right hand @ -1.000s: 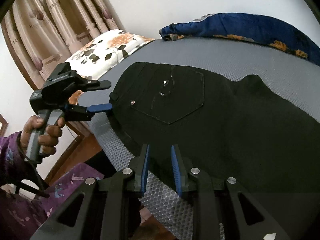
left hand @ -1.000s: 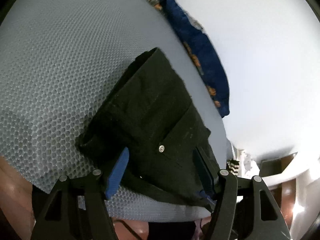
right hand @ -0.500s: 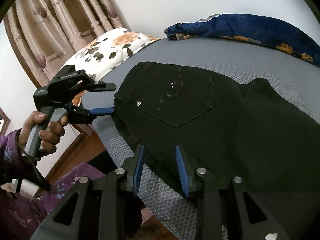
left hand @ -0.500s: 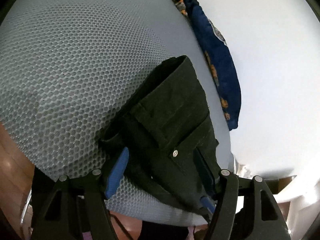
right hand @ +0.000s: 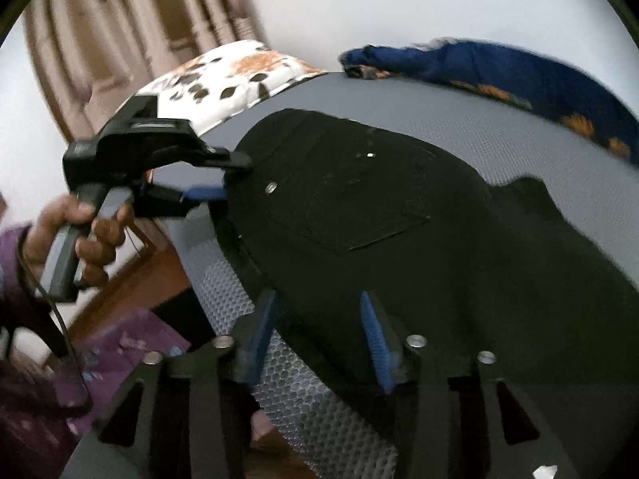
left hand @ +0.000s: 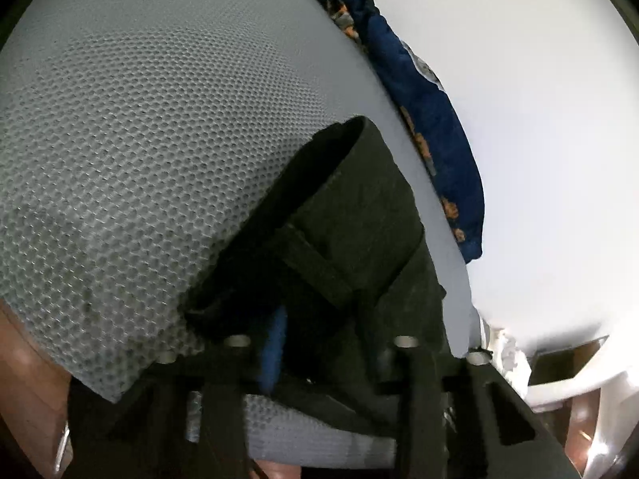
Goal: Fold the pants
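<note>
Black pants [right hand: 399, 215] lie on a grey honeycomb mattress [right hand: 519, 135], back pocket up, waistband toward the left edge. In the left wrist view the waistband [left hand: 351, 239] with a belt loop fills the lower middle. My left gripper [right hand: 235, 179] has its jaws around the waistband corner, close together on the cloth; in its own view [left hand: 319, 343] the fabric covers the jaws. My right gripper [right hand: 319, 335] is open, its blue pads astride the pants' near edge at the front of the mattress.
A blue blanket with orange print [right hand: 499, 76] lies along the wall at the back; it also shows in the left wrist view [left hand: 423, 119]. A floral pillow [right hand: 239, 68] and curtains [right hand: 120, 40] are at the left. The mattress edge [right hand: 319, 407] drops to wooden floor.
My left gripper moved in onto the waistband corner and closed on it. My right gripper opened wider and moved forward onto the pants' near edge.
</note>
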### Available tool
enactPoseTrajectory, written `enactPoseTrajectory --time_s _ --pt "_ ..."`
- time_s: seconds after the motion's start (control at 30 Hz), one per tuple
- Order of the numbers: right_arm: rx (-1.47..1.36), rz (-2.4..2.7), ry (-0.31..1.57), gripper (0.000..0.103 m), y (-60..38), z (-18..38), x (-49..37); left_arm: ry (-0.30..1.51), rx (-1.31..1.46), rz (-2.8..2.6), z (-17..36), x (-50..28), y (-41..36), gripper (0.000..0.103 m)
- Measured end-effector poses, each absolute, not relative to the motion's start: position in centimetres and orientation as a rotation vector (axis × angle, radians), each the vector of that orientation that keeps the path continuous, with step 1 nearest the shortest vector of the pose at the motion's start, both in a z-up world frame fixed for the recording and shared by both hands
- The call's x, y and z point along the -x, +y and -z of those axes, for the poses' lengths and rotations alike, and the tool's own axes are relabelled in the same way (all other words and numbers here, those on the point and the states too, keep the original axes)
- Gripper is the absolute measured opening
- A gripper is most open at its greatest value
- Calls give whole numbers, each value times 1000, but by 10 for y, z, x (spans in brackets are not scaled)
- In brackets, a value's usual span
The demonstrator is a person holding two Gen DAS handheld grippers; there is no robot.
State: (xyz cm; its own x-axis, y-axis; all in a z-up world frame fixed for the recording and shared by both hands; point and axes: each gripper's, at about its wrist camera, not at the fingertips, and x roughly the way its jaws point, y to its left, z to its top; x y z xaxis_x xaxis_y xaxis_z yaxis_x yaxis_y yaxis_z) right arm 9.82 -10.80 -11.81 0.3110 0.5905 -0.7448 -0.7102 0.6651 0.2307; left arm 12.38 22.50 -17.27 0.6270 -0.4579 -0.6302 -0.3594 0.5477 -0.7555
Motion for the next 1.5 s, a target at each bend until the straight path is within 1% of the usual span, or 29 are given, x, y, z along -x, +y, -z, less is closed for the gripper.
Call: enactPoseTrajectory --time_s 0.07,0.17,0.27,0.33,0.37,0.4,0.43,0.5,0.6,0.73,0.93,1.03,1.07,1.1,1.13,1.17,1.23,1.3,1.37,1.43,1.5 --pt "248 -863 866 58 -98 118 -86 928 1021 74 173 -124 221 29" --pt "348 -830 819 58 -88 120 -78 905 980 77 166 -120 218 27" --pt "416 -787 795 56 -83 124 -76 893 996 75 162 -116 215 27" --pt "474 -769 764 40 -79 127 -72 889 1006 75 162 -112 219 27" --pt "511 -759 756 16 -76 129 -71 890 1008 77 162 -111 218 27" --pt "530 -753 767 5 -74 132 -72 890 1011 77 162 -108 220 27" --pt "536 -752 781 6 -72 135 -73 888 1019 74 162 -105 221 27" --pt "523 -752 785 4 -72 134 -73 882 1012 68 160 -99 223 27" --pt "438 -773 789 3 -81 125 -75 871 996 61 154 -90 225 27" --pt "399 -817 806 3 -86 120 -76 882 981 42 153 -81 227 27" --pt "384 -857 848 3 -88 130 -72 916 941 5 167 -77 228 27" --pt "350 -868 872 9 -88 132 -78 925 866 -10 164 -82 221 30" --pt "330 -871 869 10 -91 130 -78 933 848 -18 162 -83 220 36" --pt "311 -878 868 21 -93 127 -81 946 840 -31 160 -82 221 43" --pt "286 -894 864 28 -97 124 -81 956 835 -55 158 -80 224 46" --pt "247 -907 843 39 -104 117 -81 955 822 -94 154 -75 228 52" --pt "141 -920 808 40 -125 102 -86 935 815 -129 147 -67 235 54" --pt "0 -920 815 39 -155 90 -101 928 804 -160 137 -60 243 55" --pt "-74 -878 824 41 -185 84 -122 863 725 -168 119 -56 240 55" --pt "-137 -853 840 41 -213 83 -145 865 632 -75 103 -70 219 55" --pt "-176 -858 868 41 -234 83 -173 896 636 80 100 -88 189 59"
